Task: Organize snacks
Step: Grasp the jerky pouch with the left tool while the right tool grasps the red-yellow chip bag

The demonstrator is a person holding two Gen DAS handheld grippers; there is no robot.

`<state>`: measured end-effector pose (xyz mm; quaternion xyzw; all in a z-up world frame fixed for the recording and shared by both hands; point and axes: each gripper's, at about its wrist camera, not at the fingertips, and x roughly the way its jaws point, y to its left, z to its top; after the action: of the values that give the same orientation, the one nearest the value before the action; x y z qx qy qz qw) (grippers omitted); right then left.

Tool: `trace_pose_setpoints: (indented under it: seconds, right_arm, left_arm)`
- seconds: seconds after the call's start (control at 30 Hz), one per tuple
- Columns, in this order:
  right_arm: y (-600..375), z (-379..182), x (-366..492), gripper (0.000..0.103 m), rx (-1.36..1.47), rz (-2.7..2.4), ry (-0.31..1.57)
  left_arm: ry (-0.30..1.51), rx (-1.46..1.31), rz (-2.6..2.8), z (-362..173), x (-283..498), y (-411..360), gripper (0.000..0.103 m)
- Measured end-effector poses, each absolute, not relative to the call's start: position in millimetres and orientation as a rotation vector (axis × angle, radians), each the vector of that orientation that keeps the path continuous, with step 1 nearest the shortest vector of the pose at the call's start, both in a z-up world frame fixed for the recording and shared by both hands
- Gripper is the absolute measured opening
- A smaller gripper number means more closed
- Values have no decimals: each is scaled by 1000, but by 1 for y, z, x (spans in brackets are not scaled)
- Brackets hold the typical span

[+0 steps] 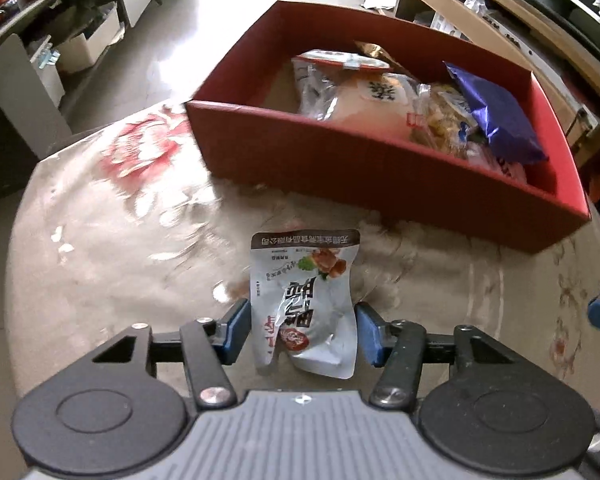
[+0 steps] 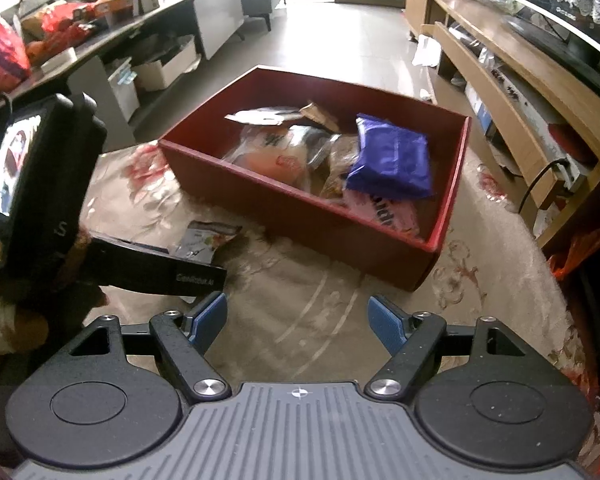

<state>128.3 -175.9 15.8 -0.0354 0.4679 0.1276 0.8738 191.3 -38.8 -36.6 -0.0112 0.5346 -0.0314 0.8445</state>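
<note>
The white snack pouch (image 1: 305,304) sits directly between the two blue pads of the left gripper (image 1: 303,330), its long axis running forward along the line the gripper points, printed top edge farthest away and bottom seal nearest the gripper's body. The left pad (image 1: 236,330) lies against the pouch's left edge and the right pad (image 1: 370,332) just at its right edge, so the gripper looks to be pinching the pouch across its short width, though how firmly it presses cannot be told. The pouch appears to hang just above the floral tabletop (image 1: 120,240), or barely touching it. Ahead of the gripper and off to its right stands the red box (image 1: 340,168), already holding several packets, among them a blue foil bag (image 1: 496,116) at its right end; the free floor of the box lies at its left end, almost straight ahead of the pouch. The left gripper is plainly the nearer one. The right gripper (image 2: 298,316) hangs spread and empty over bare tabletop, with the box ahead of it and the pouch (image 2: 206,240) off to its left.
</note>
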Motion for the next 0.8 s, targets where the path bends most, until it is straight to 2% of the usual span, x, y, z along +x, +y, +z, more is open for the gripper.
trace_pose_setpoints:
  seconds: [0.3,0.63,0.73,0.77,0.8]
  right_arm:
    - [-126,-12,80,83,-144,382,1080]
    - [-78,-44,45,86,-39,446,1201]
    - [-67,-49,43,83,-74,432,1198]
    - [-61,-50,40,80,-117,427,1181]
    - [-55,-50,37,74,-161,432,1167]
  left_arm:
    - [1131,-75,-60,-31,144,9,58]
    - [1121,-111,-76,-26,107,37,58]
    - [1134,-106,-75,-31,105,39,58]
    - [1139,-104,-75,-32,105,39,58]
    - [1144,-101,-77,-34,104,39,58]
